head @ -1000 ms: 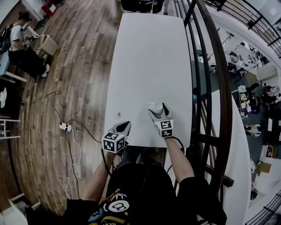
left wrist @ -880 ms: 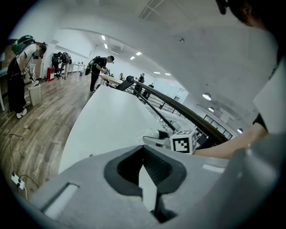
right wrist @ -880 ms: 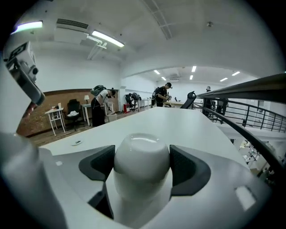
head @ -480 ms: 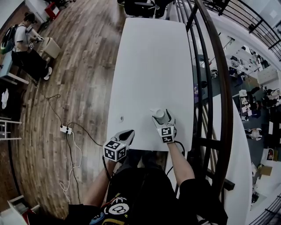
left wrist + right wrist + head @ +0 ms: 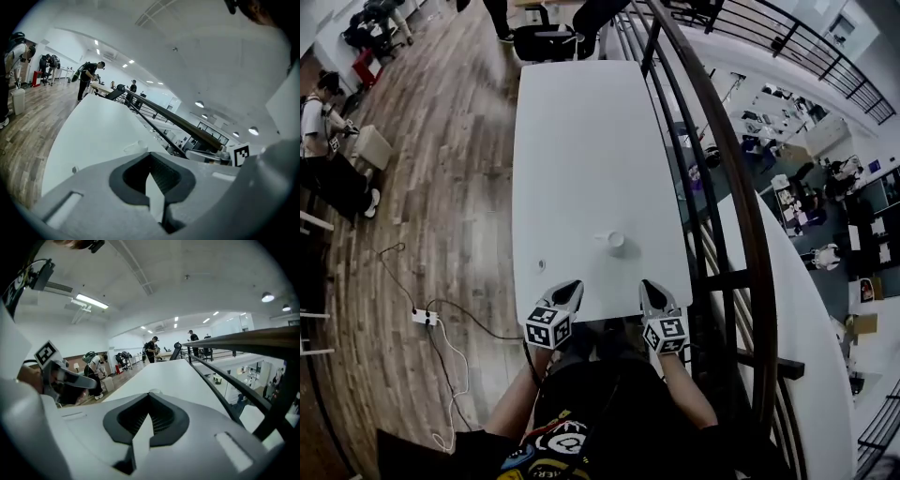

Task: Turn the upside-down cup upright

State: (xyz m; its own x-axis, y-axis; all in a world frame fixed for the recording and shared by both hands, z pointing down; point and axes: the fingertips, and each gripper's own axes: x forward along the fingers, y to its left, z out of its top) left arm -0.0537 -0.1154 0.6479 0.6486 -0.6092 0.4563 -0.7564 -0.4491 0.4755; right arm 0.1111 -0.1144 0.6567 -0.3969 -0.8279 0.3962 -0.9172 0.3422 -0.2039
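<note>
On the long white table [image 5: 581,141], near its near edge: cup [image 5: 615,240], mouth up. Sits at one o'clock from left gripper [image 5: 571,289], eleven o'clock from right gripper [image 5: 650,290], apart from both. Left jaws together, empty; right jaws just closed, empty.

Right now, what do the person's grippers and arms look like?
Both the left gripper and right gripper are pale grey tapered shells with dark ribbed pads, each bearing a white cube of black square markers. A dark cable hangs from the left one. The person wears a black short-sleeved printed top.
</note>
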